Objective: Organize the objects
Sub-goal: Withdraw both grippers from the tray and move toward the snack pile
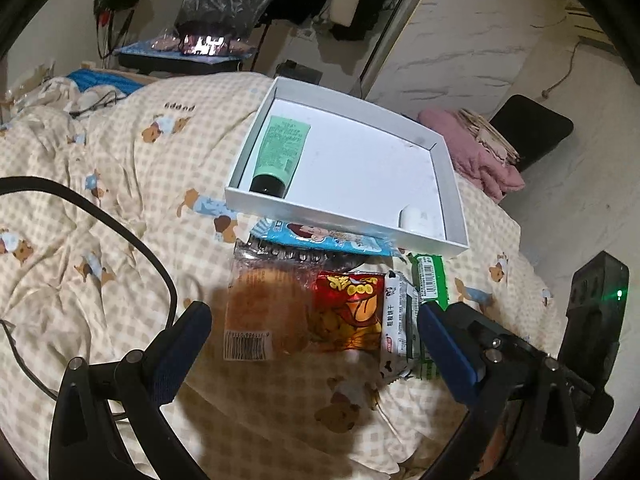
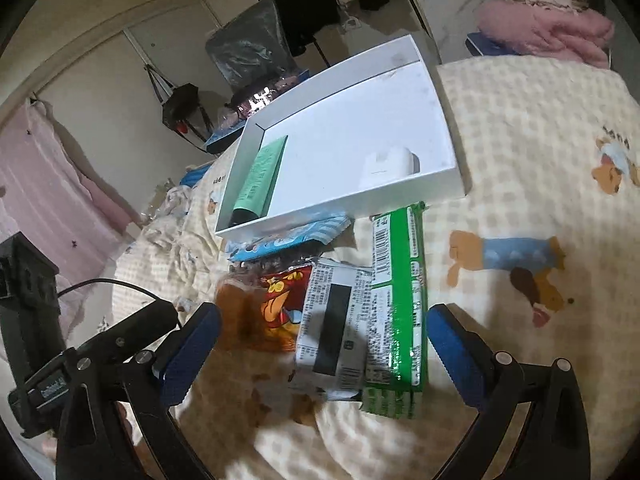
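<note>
A white box (image 1: 344,222) (image 2: 348,200) lies on the bed and holds a green tube (image 1: 282,148) (image 2: 260,176) with a black cap and a small white object (image 1: 414,218) (image 2: 390,166). In front of it lie a blue packet (image 1: 320,240) (image 2: 288,238), a clear bread wrapper (image 1: 264,304), a red snack bag (image 1: 348,308) (image 2: 280,304), a white-and-black packet (image 1: 398,320) (image 2: 336,328) and a green packet (image 1: 430,280) (image 2: 396,304). My left gripper (image 1: 312,312) hovers open over the snacks. My right gripper (image 2: 324,320) is open above the white and green packets.
The bed cover (image 1: 100,200) is checked with bear prints. A black cable (image 1: 120,232) loops at the left. Pink cloth (image 1: 476,152) (image 2: 548,28) lies past the box at the bed's far edge. The right-hand gripper's body (image 1: 596,320) stands at the right.
</note>
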